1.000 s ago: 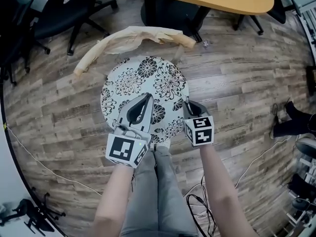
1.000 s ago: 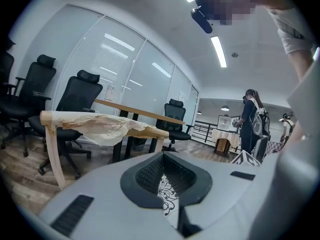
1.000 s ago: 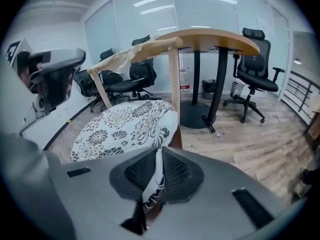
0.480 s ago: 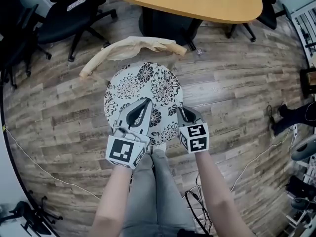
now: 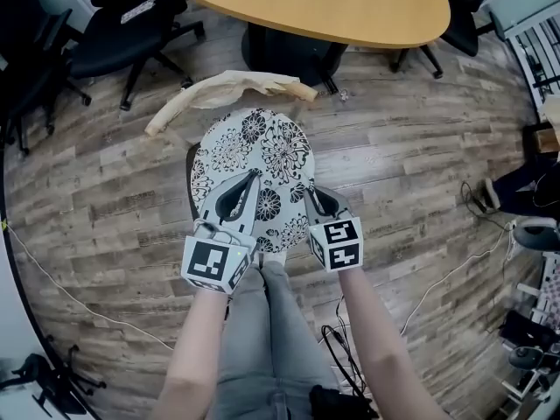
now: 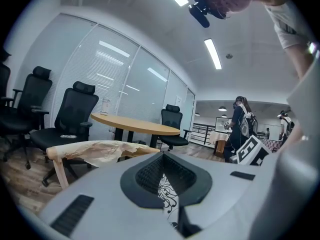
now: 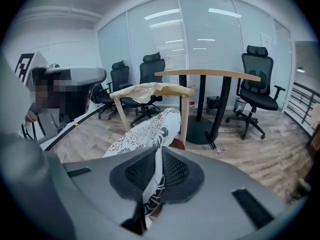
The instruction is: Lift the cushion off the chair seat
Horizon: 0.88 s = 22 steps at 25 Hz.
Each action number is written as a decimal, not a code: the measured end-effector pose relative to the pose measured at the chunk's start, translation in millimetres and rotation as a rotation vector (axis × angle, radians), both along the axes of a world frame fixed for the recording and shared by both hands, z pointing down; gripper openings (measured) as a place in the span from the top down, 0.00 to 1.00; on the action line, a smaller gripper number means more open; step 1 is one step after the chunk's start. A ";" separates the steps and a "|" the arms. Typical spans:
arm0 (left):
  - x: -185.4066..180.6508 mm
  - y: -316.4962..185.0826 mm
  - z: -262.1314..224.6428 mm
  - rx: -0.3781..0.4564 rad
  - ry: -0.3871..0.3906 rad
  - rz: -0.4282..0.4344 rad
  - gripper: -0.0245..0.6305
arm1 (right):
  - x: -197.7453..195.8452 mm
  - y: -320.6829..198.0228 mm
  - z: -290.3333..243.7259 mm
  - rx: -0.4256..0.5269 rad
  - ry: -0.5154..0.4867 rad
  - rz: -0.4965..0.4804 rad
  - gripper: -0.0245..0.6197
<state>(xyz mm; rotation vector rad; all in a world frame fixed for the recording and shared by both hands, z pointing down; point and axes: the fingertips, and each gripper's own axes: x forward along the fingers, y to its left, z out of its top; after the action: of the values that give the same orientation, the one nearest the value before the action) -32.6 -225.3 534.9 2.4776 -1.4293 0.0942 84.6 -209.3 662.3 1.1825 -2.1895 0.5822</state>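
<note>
The round cushion [image 5: 255, 157], white with black flowers, hangs tilted in front of a wooden chair whose backrest [image 5: 226, 89] is wrapped in brown paper. My left gripper [image 5: 251, 179] is shut on the cushion's near edge, and its patterned cloth [image 6: 166, 197] shows pinched between the dark pads. My right gripper [image 5: 312, 192] is shut on the near right edge. In the right gripper view the cushion [image 7: 148, 132] runs from the jaws toward the wrapped backrest [image 7: 150, 90]. A dark sliver of the seat [image 5: 191, 182] shows at the cushion's left.
An oval wooden table [image 5: 332, 5] stands just behind the chair. Black office chairs [image 5: 114, 24] are at the back left and right. Cables [image 5: 346, 348] lie on the plank floor by my legs [image 5: 271, 339]. A person [image 6: 239, 129] stands far off.
Both grippers have risen with the cushion's near edge in them. The cushion has tipped up and looks narrower from above, and the dark seat now shows at its left.
</note>
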 end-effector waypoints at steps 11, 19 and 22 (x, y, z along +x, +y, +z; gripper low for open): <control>-4.5 -0.9 -35.2 0.015 -0.005 -0.020 0.96 | -14.3 1.8 -48.2 0.048 0.013 -0.081 0.90; -11.1 -1.5 -74.9 0.045 0.003 -0.041 0.96 | -25.9 12.6 -92.4 0.083 0.004 -0.121 0.90; -16.3 -0.4 -86.3 0.046 0.012 -0.047 0.96 | -29.3 11.6 -107.4 0.094 0.006 -0.134 0.90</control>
<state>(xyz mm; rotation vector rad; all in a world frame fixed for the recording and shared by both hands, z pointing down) -48.9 -225.7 448.6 2.4745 -1.5001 0.0376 55.4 -197.7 554.9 1.0722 -2.2920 0.4239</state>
